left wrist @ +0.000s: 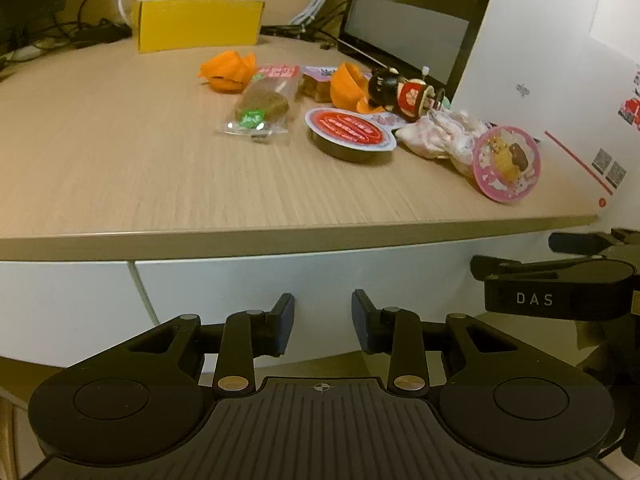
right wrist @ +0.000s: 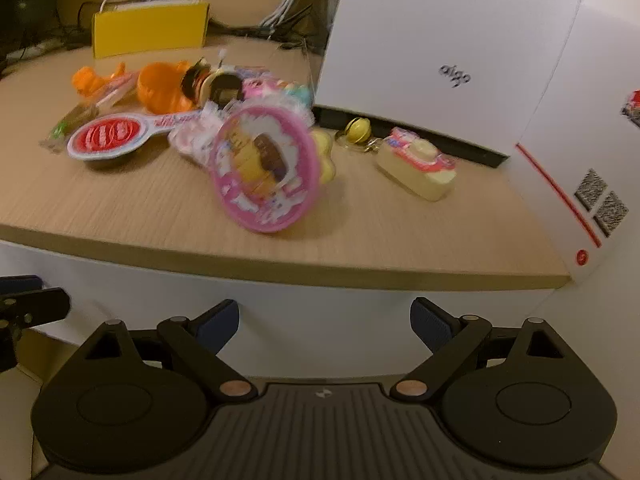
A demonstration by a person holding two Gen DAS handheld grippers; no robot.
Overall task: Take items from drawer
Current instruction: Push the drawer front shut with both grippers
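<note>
A white drawer front (left wrist: 360,276) (right wrist: 320,308) sits shut under the wooden desk edge (left wrist: 280,240). My left gripper (left wrist: 323,316) stands open just before it, nothing between its fingers. My right gripper (right wrist: 325,320) is open wide, also empty, facing the same white front; its side shows at the right of the left wrist view (left wrist: 560,276). On the desk lie a pink round pack (left wrist: 507,164) (right wrist: 266,168), a red-lidded cup (left wrist: 350,132) (right wrist: 106,136), a brown snack packet (left wrist: 262,104), orange toy pieces (left wrist: 226,72), a small doll (left wrist: 400,92) and a yellow toy camera (right wrist: 418,168).
A tall white box (right wrist: 440,40) stands on the desk's right end. A yellow box (left wrist: 196,24), cables and a dark screen (left wrist: 412,20) line the back. A seam (left wrist: 138,288) splits the white fronts at left. A yellow bell (right wrist: 356,130) lies by the box.
</note>
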